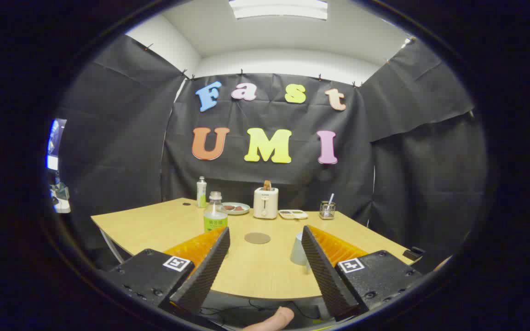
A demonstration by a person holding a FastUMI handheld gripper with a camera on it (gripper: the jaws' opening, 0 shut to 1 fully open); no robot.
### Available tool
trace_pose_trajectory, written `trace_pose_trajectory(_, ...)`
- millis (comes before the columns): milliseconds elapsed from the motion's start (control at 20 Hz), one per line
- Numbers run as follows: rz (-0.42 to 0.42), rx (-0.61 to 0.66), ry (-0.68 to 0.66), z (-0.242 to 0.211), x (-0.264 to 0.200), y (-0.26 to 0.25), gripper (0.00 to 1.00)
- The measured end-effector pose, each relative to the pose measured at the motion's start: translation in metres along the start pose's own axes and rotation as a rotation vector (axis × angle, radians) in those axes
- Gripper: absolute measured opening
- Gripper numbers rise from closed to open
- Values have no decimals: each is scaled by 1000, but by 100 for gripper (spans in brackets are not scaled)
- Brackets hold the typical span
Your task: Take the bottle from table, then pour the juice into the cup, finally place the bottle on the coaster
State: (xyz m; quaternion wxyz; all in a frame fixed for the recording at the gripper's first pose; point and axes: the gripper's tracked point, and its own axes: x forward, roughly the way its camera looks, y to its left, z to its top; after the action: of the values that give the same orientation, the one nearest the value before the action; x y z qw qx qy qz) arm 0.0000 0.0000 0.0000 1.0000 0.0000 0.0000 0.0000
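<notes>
One clear green-labelled bottle (215, 212) stands upright beyond wide-spread tongs (265, 236).

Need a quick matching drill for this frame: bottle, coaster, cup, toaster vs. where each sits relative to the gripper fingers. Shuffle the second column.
Things:
1. bottle
2. coaster
3. cup
4. toaster

Places:
A. far side of the table, past the coaster, slice sticking out of the top
B. partly hidden behind the right finger
C. flat on the table, ahead of the open gap between the fingers
D. upright just beyond the left finger's tip

Pairs: 1-D, 2-C, 3-B, 4-A

The gripper is open, holding nothing.
</notes>
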Motion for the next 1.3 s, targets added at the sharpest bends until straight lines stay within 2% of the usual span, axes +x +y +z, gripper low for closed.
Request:
trace_pose_trajectory(400,-12,13,70,-20,13,1,100)
trace_pose_trajectory(900,-16,9,39,1,5,10,100)
trace_pose_trajectory(1050,-22,60,17,13,1,14,100)
trace_pose_trajectory(1300,-35,81,50,4,11,17,100)
